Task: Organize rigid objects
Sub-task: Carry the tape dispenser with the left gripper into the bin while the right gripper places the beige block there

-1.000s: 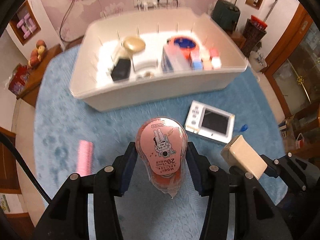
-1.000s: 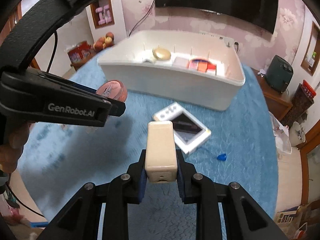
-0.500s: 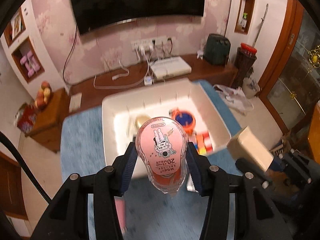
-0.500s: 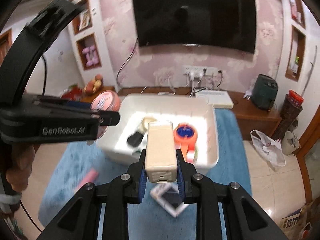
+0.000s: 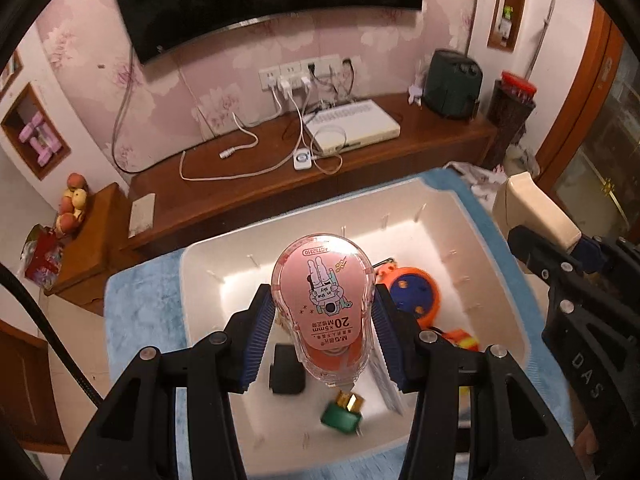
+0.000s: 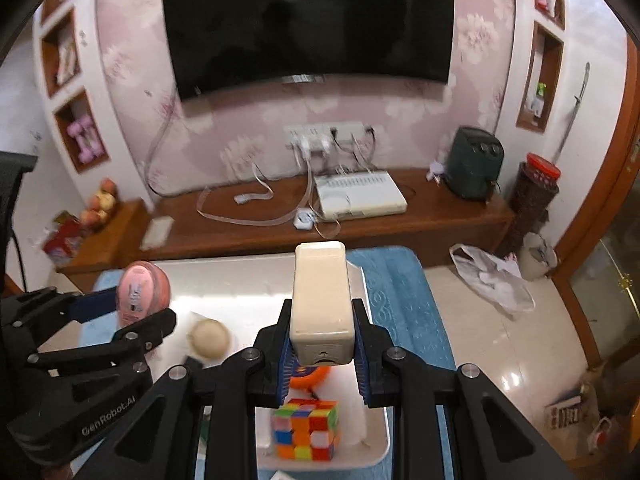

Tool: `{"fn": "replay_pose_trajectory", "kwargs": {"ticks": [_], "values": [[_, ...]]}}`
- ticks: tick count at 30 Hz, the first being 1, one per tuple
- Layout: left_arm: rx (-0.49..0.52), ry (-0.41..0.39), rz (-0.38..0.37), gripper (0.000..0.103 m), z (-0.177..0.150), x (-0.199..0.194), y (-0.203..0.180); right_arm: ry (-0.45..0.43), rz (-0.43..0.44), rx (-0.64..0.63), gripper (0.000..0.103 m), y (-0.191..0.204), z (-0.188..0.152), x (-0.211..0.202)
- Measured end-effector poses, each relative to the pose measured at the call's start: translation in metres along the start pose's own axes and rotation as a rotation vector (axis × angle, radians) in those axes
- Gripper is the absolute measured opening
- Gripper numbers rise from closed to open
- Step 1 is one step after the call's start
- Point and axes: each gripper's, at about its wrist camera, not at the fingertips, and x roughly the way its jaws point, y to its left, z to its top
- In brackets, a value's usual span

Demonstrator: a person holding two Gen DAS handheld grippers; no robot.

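Note:
My left gripper [image 5: 323,316] is shut on a pink correction tape dispenser [image 5: 323,300] and holds it above the white storage bin [image 5: 208,264]. The right gripper [image 6: 322,340] is shut on a cream rectangular box [image 6: 321,300], also over the bin [image 6: 380,452]. In the left wrist view the cream box [image 5: 532,210] and the right gripper show at the right edge. In the right wrist view the pink dispenser [image 6: 142,292] shows at the left. Inside the bin lie an orange and blue round case [image 5: 412,292], a black block [image 5: 286,368], a green piece [image 5: 340,416], a colour cube [image 6: 306,428] and a beige round thing [image 6: 208,338].
The bin stands on a blue cloth [image 5: 140,292]. Behind it runs a brown wooden bench [image 5: 248,184] with cables and a white device [image 5: 352,126], under a wall-mounted screen [image 6: 308,24]. A white plastic bag [image 6: 492,276] lies on the floor at the right.
Both grippers moved forward and up from over the blue cloth to above the bin, each keeping its object. The handheld console and pink roll on the cloth have left view.

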Motion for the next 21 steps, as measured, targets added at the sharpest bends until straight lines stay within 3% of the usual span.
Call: {"fn": "replay_pose_trajectory", "kwargs": {"ticks": [9, 21], "values": [[0.02, 0.112, 0.0, 0.053, 0.003, 0.075, -0.003, 0.166, -0.051, -0.036, 0.025, 0.01, -0.034, 0.081], [0.038, 0.174, -0.002, 0.054, -0.002, 0.104, -0.006, 0.272, -0.092, -0.08, 0.026, 0.02, -0.055, 0.113]]}}
